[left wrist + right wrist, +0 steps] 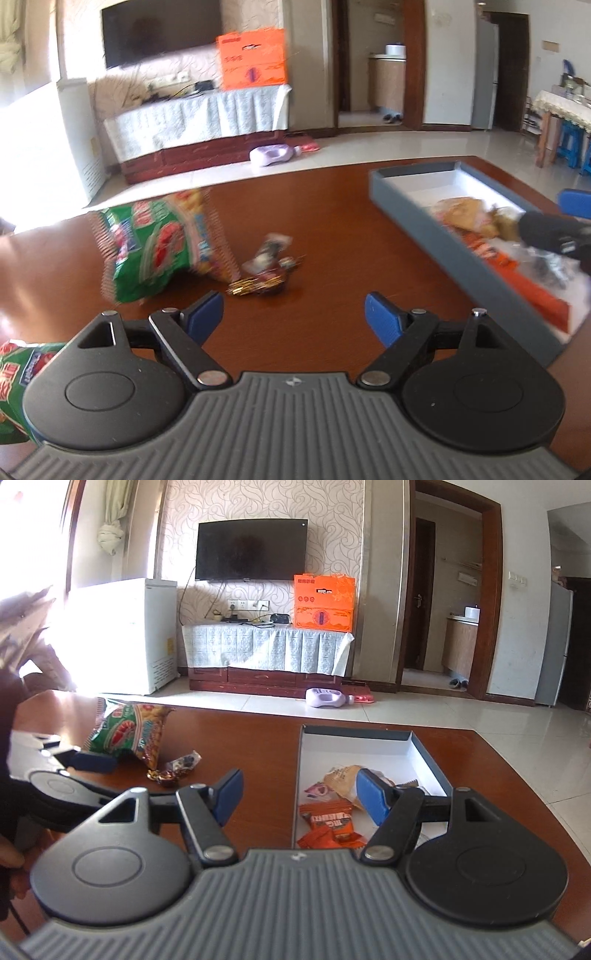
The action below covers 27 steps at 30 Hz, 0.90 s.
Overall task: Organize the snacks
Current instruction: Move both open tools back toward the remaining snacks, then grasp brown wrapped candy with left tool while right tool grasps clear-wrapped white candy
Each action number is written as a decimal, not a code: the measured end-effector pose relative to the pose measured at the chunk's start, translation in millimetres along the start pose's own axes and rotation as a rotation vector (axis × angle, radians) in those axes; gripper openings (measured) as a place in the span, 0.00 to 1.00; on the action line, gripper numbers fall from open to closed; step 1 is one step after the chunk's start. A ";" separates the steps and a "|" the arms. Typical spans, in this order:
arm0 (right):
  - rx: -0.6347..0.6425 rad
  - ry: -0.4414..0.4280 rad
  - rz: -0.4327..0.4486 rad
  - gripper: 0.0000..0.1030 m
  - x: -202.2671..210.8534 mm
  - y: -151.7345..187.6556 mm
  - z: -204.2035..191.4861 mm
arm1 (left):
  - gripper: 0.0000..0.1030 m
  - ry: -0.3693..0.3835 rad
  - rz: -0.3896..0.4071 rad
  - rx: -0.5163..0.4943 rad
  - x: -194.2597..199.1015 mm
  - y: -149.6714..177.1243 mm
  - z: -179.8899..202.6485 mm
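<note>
In the left wrist view my left gripper [295, 317] stands open over bare brown table, nothing between its blue pads. Just beyond it lie small dark candy wrappers [266, 273] and a green and orange snack bag [155, 243]. A grey box [406, 206] at the right holds orange packets [517, 273] and a tan packet [465, 214]. In the right wrist view my right gripper [301, 795] is open above the near left part of that box [354, 734], over orange packets [328, 823] and a tan packet [341, 779]. The green bag [125, 734] and candies [177, 768] lie left.
A second green bag [22, 369] shows at the lower left, partly hidden by the left gripper's body. One blue finger [94, 762] of the left gripper reaches in from the left, near the green bag. The table's far edge [240, 710] borders tiled floor.
</note>
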State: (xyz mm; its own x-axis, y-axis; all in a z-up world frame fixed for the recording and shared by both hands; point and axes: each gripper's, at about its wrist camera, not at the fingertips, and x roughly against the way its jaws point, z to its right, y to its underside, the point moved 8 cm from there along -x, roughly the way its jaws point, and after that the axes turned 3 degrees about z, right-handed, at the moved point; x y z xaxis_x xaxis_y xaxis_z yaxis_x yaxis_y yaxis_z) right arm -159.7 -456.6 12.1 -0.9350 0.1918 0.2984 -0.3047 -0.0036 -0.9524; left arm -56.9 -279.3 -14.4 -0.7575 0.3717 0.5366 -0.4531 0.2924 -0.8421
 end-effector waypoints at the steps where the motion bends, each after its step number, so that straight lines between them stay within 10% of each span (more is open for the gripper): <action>1: -0.004 -0.004 0.000 0.68 -0.5 -0.5 -0.4 | 0.84 -0.011 -0.005 0.010 -2.8 1.5 -6.8; 17: 0.023 -0.032 -0.027 0.68 -3.5 0.7 -2.9 | 0.83 0.032 -0.056 0.035 -71.7 2.7 -19.5; 27: 0.030 -0.062 -0.029 0.67 -6.2 -0.2 -9.8 | 0.41 0.053 -0.035 0.036 -73.5 -1.1 -14.5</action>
State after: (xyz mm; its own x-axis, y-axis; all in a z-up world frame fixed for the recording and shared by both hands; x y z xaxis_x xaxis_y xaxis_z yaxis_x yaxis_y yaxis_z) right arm -152.1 -448.2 9.9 -0.9348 0.1315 0.3299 -0.3362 -0.0285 -0.9414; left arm 6.1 -294.2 -52.2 -0.7154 0.4079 0.5674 -0.4964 0.2749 -0.8234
